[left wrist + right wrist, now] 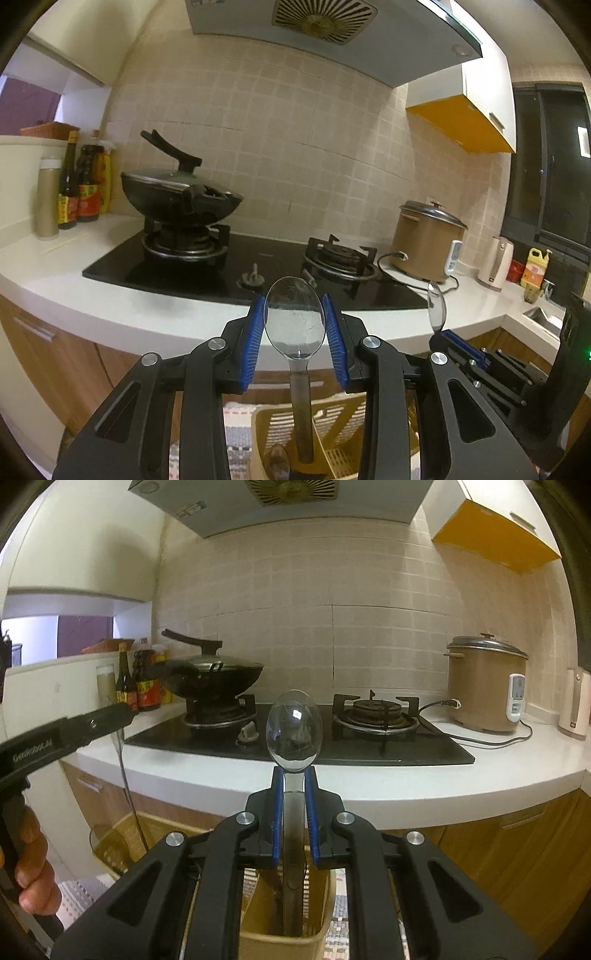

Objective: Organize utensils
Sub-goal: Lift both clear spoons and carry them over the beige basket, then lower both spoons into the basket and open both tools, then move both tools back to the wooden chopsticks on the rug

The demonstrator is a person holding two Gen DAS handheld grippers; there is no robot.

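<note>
Left wrist view: the left gripper (294, 330) stands released, its blue pads flanking a steel spoon (294, 317) upright in the beige caddy (332, 424) below.

Right wrist view: the right gripper (294, 805) is clenched on a second spoon's (294, 731) neck above the caddy (280, 938). Rigid, light, slippery metal; the neck looks the best hold.

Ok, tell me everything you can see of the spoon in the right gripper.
The spoon is shiny metal, upright, bowl at the top mirroring the kitchen. The right gripper is shut on its neck just under the bowl. Its darker handle runs down into the beige slotted utensil basket; the tip is hidden.
</note>
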